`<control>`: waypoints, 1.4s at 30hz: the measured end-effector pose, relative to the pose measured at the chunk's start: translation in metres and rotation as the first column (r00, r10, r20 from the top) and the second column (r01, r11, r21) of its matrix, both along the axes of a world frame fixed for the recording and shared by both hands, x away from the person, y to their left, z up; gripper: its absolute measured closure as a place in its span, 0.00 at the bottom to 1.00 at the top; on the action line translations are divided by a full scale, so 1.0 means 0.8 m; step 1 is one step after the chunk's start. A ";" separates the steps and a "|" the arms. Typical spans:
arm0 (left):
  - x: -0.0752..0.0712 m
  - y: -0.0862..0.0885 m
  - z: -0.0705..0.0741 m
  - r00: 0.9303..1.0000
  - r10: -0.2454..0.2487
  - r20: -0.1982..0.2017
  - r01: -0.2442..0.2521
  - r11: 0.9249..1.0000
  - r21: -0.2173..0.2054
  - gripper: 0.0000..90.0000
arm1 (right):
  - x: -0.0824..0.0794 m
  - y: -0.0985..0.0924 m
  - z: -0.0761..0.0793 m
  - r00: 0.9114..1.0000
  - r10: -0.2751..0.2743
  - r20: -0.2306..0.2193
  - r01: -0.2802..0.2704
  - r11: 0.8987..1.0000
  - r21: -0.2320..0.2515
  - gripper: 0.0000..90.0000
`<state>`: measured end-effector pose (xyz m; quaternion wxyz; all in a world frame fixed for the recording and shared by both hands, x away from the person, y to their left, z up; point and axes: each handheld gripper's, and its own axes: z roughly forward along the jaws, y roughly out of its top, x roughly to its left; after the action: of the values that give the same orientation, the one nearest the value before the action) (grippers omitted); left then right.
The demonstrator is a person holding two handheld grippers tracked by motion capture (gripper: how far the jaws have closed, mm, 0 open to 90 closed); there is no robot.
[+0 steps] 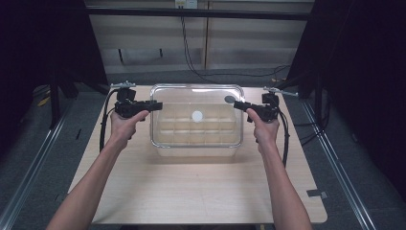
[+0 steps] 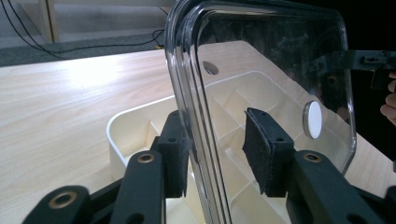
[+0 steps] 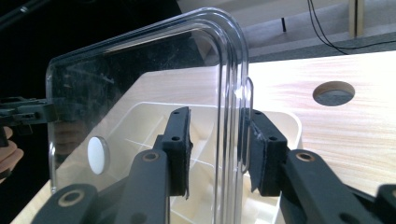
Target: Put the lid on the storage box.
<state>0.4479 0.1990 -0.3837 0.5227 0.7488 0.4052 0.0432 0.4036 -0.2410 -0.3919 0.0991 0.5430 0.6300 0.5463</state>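
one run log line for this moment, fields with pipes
clear lid over divided tray | left gripper open astride lid edge | right gripper open astride opposite edge | table

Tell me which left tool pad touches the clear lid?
The left-hand pad in its own view, against the lid rim; the other pad stands apart.

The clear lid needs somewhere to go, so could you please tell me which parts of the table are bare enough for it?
The broad strip of table between the cream divided tray and the near edge is bare, though the forearms cross it. The side margins are narrow, taken by the left gripper and right gripper holding the clear lid.
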 end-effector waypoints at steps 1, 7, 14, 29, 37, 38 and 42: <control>0.002 0.000 -0.002 1.000 -0.003 0.001 0.003 1.000 -0.001 0.67 | 0.002 0.000 -0.001 1.000 0.001 -0.005 -0.001 1.000 0.005 0.72; 0.008 -0.001 -0.010 1.000 0.002 -0.012 -0.002 1.000 0.010 0.64 | 0.009 0.000 -0.009 1.000 -0.007 -0.020 0.007 1.000 0.009 0.71; 0.011 -0.002 -0.016 1.000 -0.011 -0.028 0.012 0.999 0.050 0.62 | 0.016 0.000 -0.016 1.000 -0.012 -0.025 0.012 1.000 0.003 0.71; 0.003 0.000 -0.042 0.998 -0.005 -0.061 0.008 0.999 0.043 0.59 | 0.022 0.001 -0.031 0.998 -0.038 -0.040 0.039 0.999 0.014 0.71; 0.004 -0.004 -0.055 0.996 0.014 -0.091 -0.005 0.995 0.101 0.56 | 0.030 0.003 -0.041 0.996 -0.058 -0.074 0.058 0.998 -0.001 0.70; 0.005 -0.006 -0.057 0.996 0.018 -0.093 -0.009 0.995 0.097 0.55 | 0.031 0.003 -0.044 0.994 -0.067 -0.081 0.066 0.998 -0.011 0.69; 0.007 -0.003 -0.061 0.995 0.006 -0.104 0.006 0.994 0.110 0.55 | 0.032 0.006 -0.053 0.991 -0.091 -0.096 0.091 0.996 -0.006 0.68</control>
<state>0.4536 0.1966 -0.4326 0.4588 0.7777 0.4289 0.0264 0.4296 -0.2365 -0.4339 0.0941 0.5966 0.6091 0.5140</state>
